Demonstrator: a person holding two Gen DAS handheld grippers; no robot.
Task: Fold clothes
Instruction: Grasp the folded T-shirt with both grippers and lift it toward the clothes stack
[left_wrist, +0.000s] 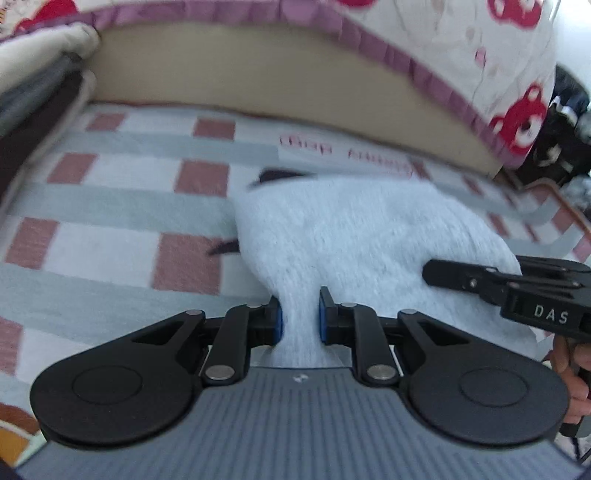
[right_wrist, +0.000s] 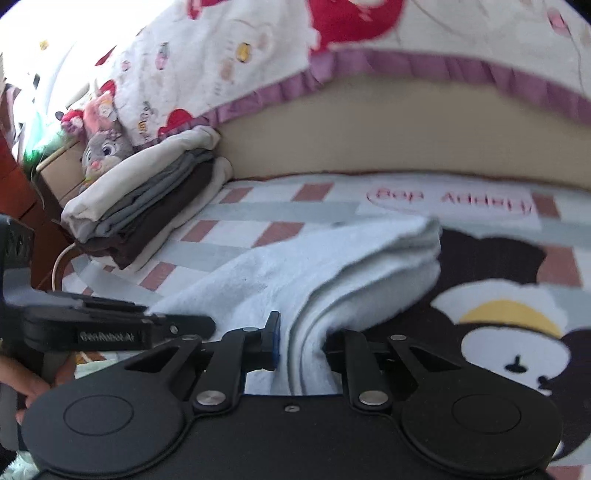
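Observation:
A folded light grey-blue fleece garment (left_wrist: 351, 236) lies on the checked bedspread (left_wrist: 110, 206). My left gripper (left_wrist: 300, 314) is shut on its near edge, cloth bunched between the blue pads. In the right wrist view the same garment (right_wrist: 332, 266) shows several stacked layers. My right gripper (right_wrist: 301, 343) is shut on its layered near edge. The right gripper also shows in the left wrist view (left_wrist: 517, 288), on the garment's right side. The left gripper appears at the left of the right wrist view (right_wrist: 122, 328).
A stack of folded clothes (right_wrist: 147, 206) sits at the left by the beige headboard (right_wrist: 369, 140). A bear-print quilt (right_wrist: 258, 48) hangs over the headboard. A plush rabbit (right_wrist: 103, 147) stands behind the stack. The bedspread has a dark bear picture (right_wrist: 498, 295) at right.

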